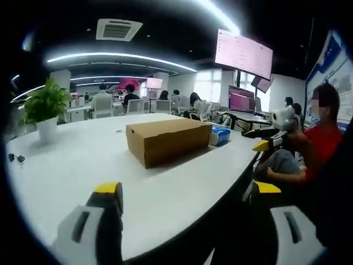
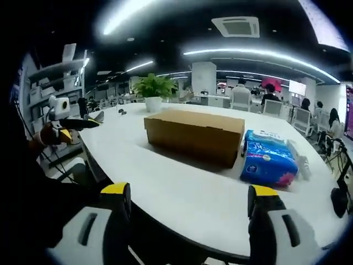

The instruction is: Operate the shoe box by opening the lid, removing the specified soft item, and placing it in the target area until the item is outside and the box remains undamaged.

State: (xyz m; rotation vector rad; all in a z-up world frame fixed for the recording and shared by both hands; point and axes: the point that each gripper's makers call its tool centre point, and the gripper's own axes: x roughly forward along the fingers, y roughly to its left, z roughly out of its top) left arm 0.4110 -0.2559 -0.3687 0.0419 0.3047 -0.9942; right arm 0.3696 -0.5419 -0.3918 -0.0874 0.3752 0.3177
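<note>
White office table [image 1: 71, 165] carries the closed shoe box [image 1: 168, 141] mid-surface, well ahead of my left gripper [image 1: 190, 207] and right gripper [image 2: 185, 212], both spread and empty; I judge thin crushable cardboard, best lifted gently at the lid's edge.

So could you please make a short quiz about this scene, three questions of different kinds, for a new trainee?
1. True or false: the box lid is shut.
2. In the right gripper view, what lies beside the box? A) blue pack B) red mug C) grey shoe
3. Fill in: the plant stands in a ___ pot.

Key: 1 true. 2 A, the blue pack. 3 white.

Both the left gripper and the right gripper are open, short of the box, over the table edge.
</note>
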